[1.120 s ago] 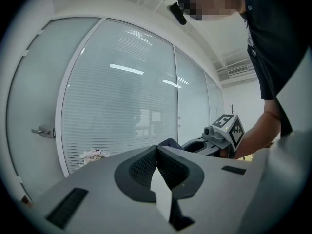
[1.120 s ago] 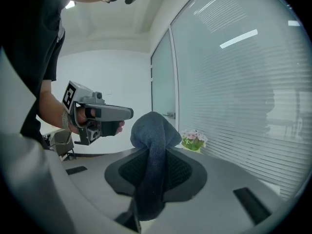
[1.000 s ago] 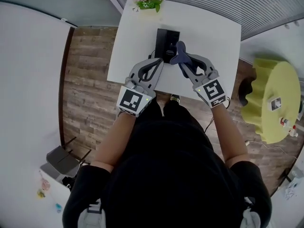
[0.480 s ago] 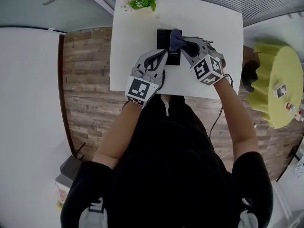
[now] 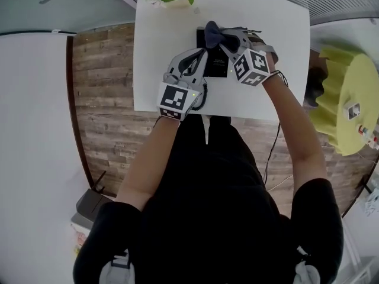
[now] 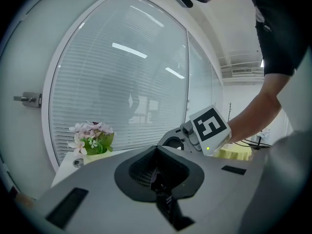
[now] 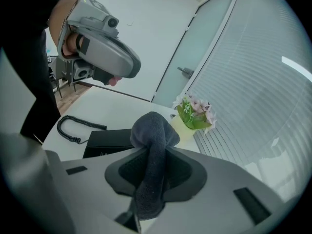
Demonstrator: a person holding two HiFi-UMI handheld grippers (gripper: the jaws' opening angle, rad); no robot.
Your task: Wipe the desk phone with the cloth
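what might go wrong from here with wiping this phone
1. Only a small bunched end of the dark grey cloth sticks out past the right claw, so its hard tips may scrape the black desk phone.
2. The black coiled cord lies loose beside the phone; a sweep that way might snag it and drag the phone.
3. The pot of pink flowers stands just beyond the phone; a long forward stroke could knock it.
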